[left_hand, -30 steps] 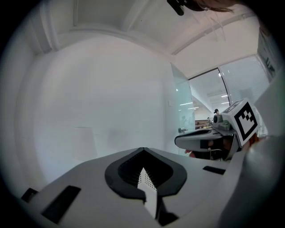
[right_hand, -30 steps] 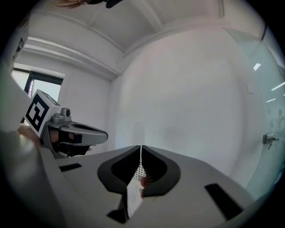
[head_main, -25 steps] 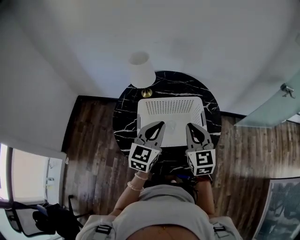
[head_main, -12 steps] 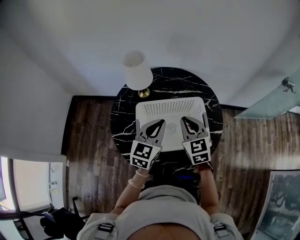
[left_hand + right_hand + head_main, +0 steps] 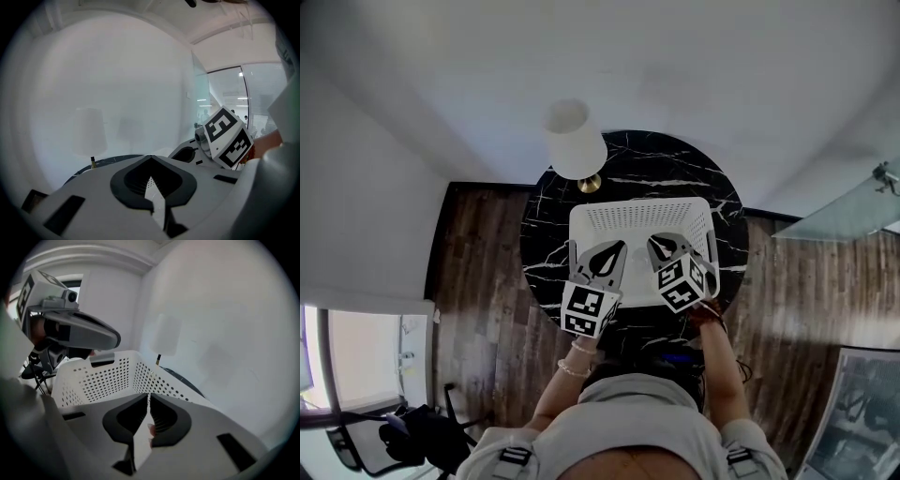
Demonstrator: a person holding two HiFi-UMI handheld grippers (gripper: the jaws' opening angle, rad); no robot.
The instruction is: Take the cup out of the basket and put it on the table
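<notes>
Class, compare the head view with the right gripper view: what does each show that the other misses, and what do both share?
Only the head view shows the wooden floor, the person's shoulders and the full round top of the black marble table. Only the right gripper view shows the handle slot of the white perforated basket and, close up, the shut jaws of the right gripper. Both show that basket, the lamp and the left gripper.

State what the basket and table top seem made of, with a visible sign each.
Basket: probably matte white plastic, since its moulded walls carry rows of small holes. Table top: looks like black marble or an imitation, with white veins.
</notes>
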